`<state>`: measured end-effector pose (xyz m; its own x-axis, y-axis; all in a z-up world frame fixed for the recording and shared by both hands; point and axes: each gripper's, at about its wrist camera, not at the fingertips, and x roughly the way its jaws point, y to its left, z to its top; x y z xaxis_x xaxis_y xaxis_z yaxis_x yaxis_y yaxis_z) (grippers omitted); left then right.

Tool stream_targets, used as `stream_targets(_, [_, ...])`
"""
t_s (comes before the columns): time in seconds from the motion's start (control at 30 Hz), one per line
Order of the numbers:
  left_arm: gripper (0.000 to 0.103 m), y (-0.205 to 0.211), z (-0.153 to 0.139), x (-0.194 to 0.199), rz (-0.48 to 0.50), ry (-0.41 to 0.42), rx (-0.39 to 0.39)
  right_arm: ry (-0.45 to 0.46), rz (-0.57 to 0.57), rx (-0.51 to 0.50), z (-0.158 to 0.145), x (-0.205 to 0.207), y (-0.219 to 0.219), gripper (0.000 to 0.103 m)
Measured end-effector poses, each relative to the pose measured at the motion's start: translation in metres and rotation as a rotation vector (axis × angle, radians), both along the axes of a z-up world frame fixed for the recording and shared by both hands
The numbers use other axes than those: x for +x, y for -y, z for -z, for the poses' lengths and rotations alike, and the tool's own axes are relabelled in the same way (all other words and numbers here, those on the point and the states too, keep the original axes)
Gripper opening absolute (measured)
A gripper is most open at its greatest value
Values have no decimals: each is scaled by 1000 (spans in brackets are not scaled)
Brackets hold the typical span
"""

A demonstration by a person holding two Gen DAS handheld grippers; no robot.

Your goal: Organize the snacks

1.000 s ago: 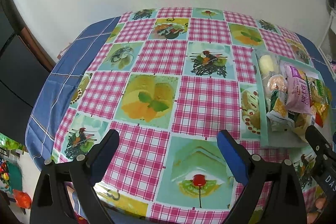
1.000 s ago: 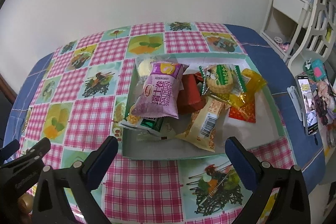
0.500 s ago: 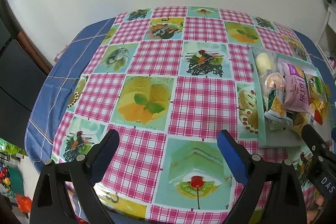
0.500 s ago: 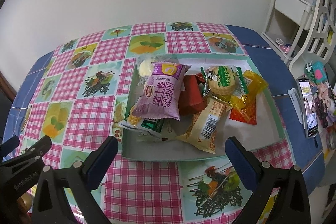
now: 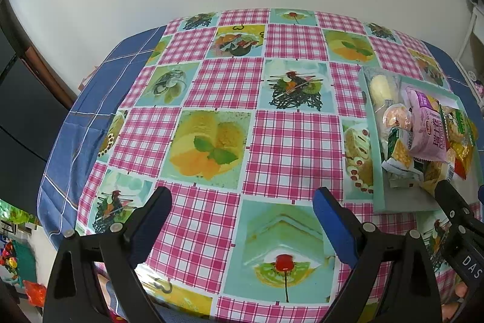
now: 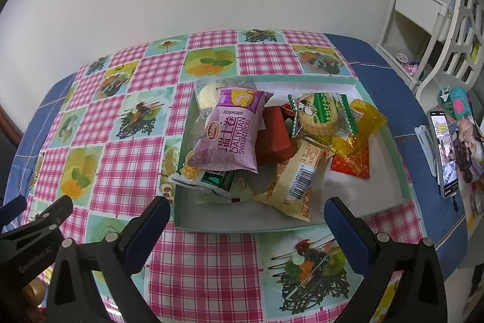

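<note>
- Presently, the snacks sit heaped inside a shallow pale-green cardboard tray (image 6: 396, 159) on the pink-checked, fruit-printed oilcloth table (image 6: 127, 153); none lies loose on the cloth in either view.
- The purple Swiss-roll packet (image 6: 230, 135) lies uppermost at the tray's left, overlapping a green-and-white wrapper (image 6: 211, 181) beneath it and leaning on a dark red wrapped block (image 6: 272, 135).
- A cream bar wrapper with a barcode (image 6: 290, 184) lies slantwise at the centre; a round biscuit in a green-edged sachet (image 6: 320, 111) rests on yellow cellophane (image 6: 360, 123) toward the far right.
- The heap is untidy; whether it awaits sorting or was gathered here cannot be settled.
- The right gripper (image 6: 245, 226) hangs above the tray's near wall, jaws wide apart, holding nothing, squarely facing the pile.
- The left gripper (image 5: 242, 217) hovers over bare cloth left of the tray, jaws likewise apart and empty.
- Open room: the tray's near-right floor is bare, and the cloth to the left is free.
- Edge hazards: the tray's right wall lies near the table edge, beside a phone (image 6: 443, 153) and clutter.
</note>
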<state>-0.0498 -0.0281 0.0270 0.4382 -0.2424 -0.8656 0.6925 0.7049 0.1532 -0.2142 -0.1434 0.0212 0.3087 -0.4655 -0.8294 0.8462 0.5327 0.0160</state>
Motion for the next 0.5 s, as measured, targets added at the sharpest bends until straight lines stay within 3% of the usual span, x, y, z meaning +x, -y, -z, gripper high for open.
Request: stream_targets(0.5, [94,0,1,0,-1,-8,3,0,-3,5,1,0,1,103])
